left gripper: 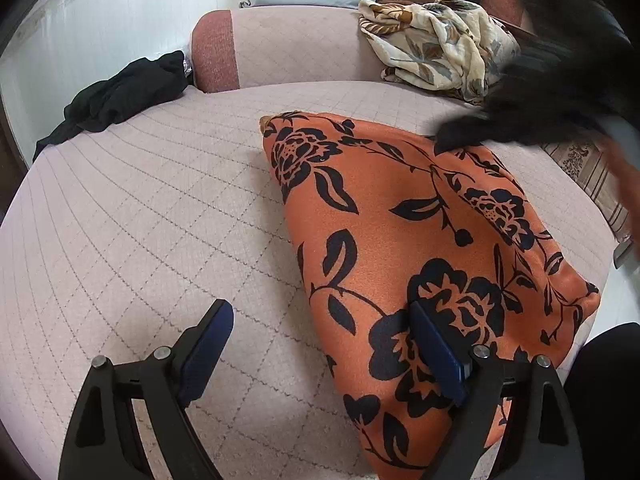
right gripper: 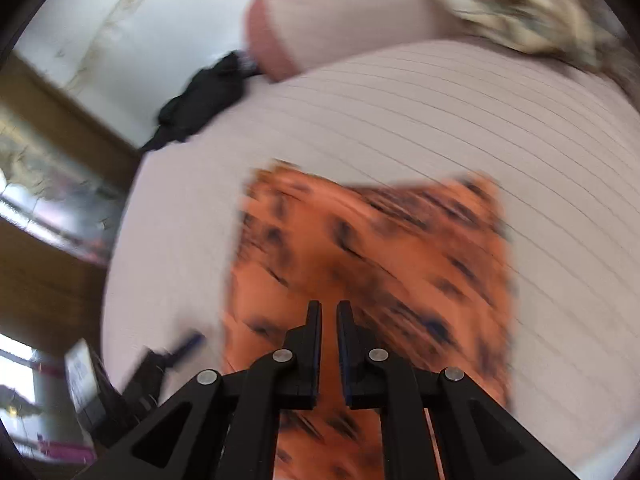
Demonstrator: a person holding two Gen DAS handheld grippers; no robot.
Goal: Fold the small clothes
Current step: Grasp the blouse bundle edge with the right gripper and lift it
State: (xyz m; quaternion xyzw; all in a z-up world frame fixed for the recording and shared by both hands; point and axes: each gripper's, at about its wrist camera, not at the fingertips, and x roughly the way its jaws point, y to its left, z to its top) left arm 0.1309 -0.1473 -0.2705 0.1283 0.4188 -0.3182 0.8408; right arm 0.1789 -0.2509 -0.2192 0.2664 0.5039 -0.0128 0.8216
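An orange cloth with black flowers (left gripper: 420,248) lies folded on the pink quilted bed (left gripper: 140,220). My left gripper (left gripper: 320,320) is open and empty, its right finger over the cloth's near edge, its left finger over bare bed. In the right wrist view the same orange cloth (right gripper: 372,248) is motion-blurred. My right gripper (right gripper: 329,312) hovers above its near part, jaws nearly closed with a narrow gap and nothing between them. The right gripper also shows in the left wrist view as a dark blurred shape (left gripper: 560,80) above the cloth's far corner.
A black garment (left gripper: 116,100) lies at the bed's far left edge. A cream floral garment (left gripper: 436,48) is heaped at the far right by a pink bolster (left gripper: 280,48). A wall and wooden furniture (right gripper: 48,160) stand left of the bed.
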